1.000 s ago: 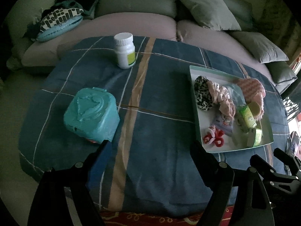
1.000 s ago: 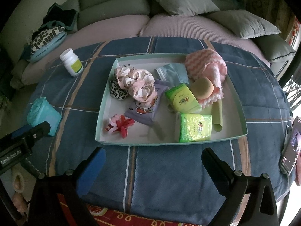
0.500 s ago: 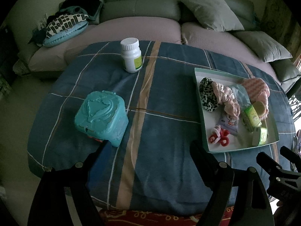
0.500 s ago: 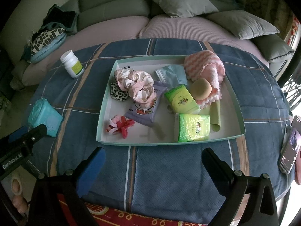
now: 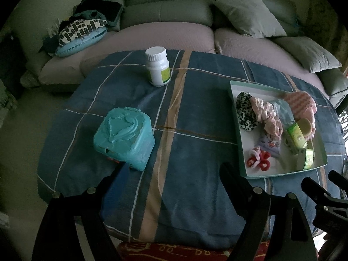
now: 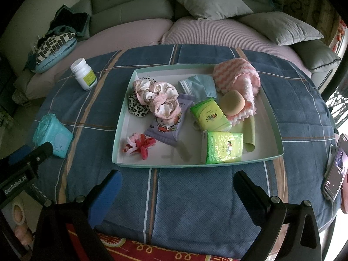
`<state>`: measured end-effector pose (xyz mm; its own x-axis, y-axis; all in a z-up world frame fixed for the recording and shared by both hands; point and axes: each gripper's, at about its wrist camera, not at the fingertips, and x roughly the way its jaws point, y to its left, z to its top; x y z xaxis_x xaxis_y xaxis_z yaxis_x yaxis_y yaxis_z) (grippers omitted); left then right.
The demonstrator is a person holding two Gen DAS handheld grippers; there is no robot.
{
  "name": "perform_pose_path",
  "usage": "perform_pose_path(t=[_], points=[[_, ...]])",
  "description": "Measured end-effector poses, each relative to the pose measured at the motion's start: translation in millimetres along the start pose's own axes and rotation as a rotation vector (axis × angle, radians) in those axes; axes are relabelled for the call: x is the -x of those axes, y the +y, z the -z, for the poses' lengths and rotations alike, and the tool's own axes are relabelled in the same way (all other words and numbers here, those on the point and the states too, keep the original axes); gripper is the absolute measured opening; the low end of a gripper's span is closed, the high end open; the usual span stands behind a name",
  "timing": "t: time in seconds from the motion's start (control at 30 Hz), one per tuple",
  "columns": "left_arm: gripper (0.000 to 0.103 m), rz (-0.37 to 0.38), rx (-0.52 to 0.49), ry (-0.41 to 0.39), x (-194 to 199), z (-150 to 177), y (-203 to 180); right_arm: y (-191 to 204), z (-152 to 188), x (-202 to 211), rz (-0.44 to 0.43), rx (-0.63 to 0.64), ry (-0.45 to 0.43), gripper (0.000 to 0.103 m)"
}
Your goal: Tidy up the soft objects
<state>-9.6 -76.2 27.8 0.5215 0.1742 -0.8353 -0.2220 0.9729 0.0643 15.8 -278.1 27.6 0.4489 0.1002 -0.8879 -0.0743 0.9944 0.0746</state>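
A shallow mint tray (image 6: pixel 121 130) (image 5: pixel 237 134) on the blue plaid table holds soft items: pink scrunchies (image 6: pixel 156 95), a leopard scrunchie (image 6: pixel 136 107), red-pink hair ties (image 6: pixel 139 144), a face mask (image 6: pixel 196 84), a pink striped cloth (image 6: pixel 237 74), a tan sponge (image 6: pixel 232 103), a purple cartoon packet (image 6: pixel 167 126) and two green tissue packs (image 6: pixel 221 150). My right gripper (image 6: pixel 177 182) is open and empty, near the table's front edge below the tray. My left gripper (image 5: pixel 171 174) is open and empty, right of a teal wipes box (image 5: pixel 124 137).
A white pill bottle (image 5: pixel 157 69) stands at the table's far left. A phone (image 6: pixel 336 167) lies at the right edge. A sofa with grey cushions (image 6: pixel 208 0) and a patterned pillow (image 5: pixel 80 34) stands behind the table.
Both grippers have drawn back and up a little from the table, so more of the sofa shows. Nothing on the table has moved.
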Motion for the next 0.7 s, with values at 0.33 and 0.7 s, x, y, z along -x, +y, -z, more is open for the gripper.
perform_pose_path(t=[0.33, 0.7], points=[[0.085, -0.022, -0.019, 0.007, -1.6, 0.1, -4.1, 0.0, 0.1, -0.5, -0.003, -0.002, 0.005, 0.103], [0.085, -0.033, -0.018, 0.018, -4.4, 0.5, -4.1, -2.7, 0.7, -2.2, -0.004, -0.012, 0.01, 0.103]])
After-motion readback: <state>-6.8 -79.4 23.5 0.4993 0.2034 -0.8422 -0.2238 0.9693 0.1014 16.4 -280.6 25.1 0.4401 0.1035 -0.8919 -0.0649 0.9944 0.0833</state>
